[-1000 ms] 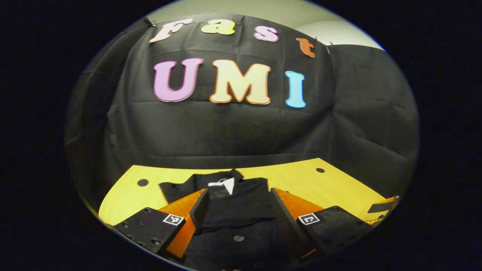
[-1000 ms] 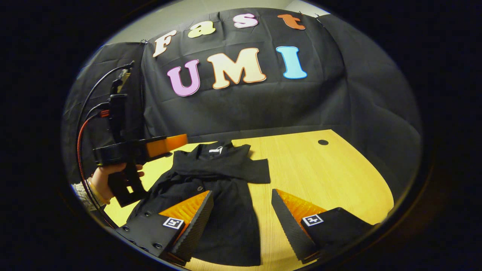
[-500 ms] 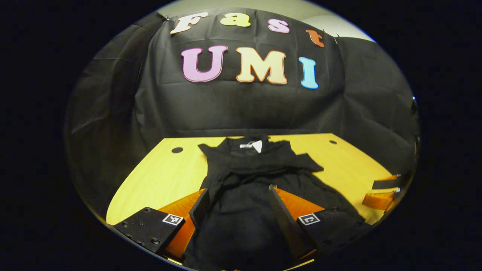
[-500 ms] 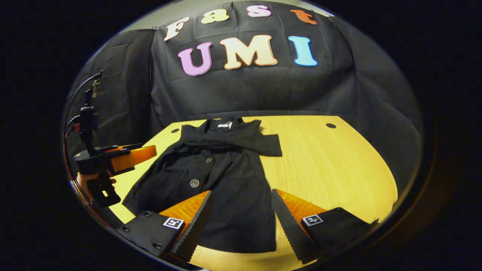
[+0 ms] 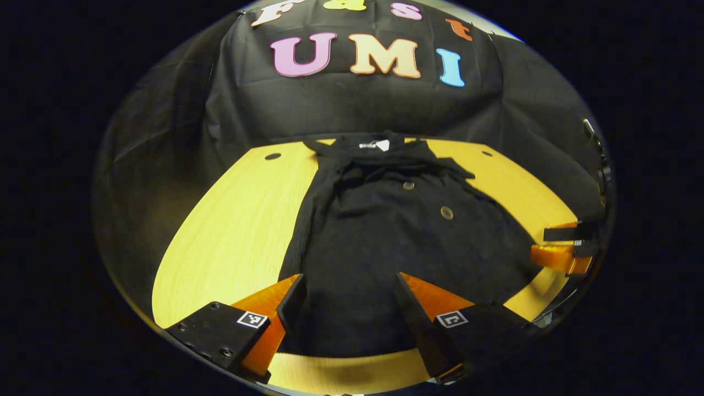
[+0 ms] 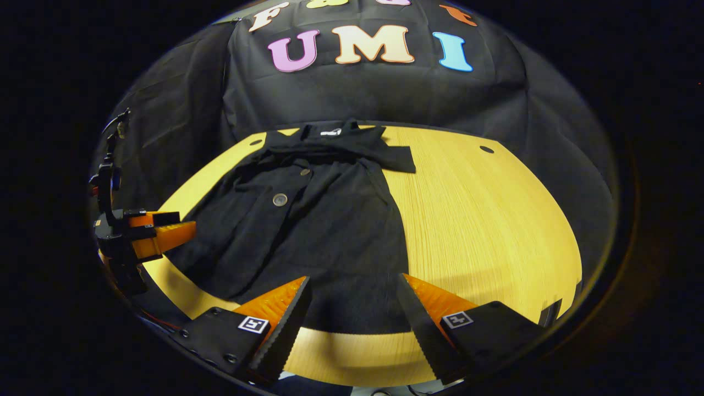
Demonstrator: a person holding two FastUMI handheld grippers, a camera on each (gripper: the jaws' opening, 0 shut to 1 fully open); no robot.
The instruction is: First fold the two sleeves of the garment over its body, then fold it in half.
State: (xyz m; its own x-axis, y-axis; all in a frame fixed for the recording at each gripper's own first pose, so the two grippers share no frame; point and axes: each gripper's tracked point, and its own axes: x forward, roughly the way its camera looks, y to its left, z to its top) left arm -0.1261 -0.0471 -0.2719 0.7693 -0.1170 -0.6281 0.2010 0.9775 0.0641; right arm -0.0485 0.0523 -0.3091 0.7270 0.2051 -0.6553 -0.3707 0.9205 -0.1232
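With both sleeves (image 6: 379, 154) lying across the garment (image 6: 313, 220), both claws (image 5: 346, 308) (image 6: 352, 313) hover wide at lower frame; halving remains.

Dim booth, overhead light on the table (image 5: 231, 231), strong fisheye bending at edges, dark garment (image 6: 330, 231) lacking detail

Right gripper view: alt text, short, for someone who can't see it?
A black garment lies flat on a yellow wooden table, collar toward the far wall, both sleeves folded across its chest. The right gripper hangs open over the near hem, holding nothing. The left gripper is at the garment's left edge, in a person's hand.
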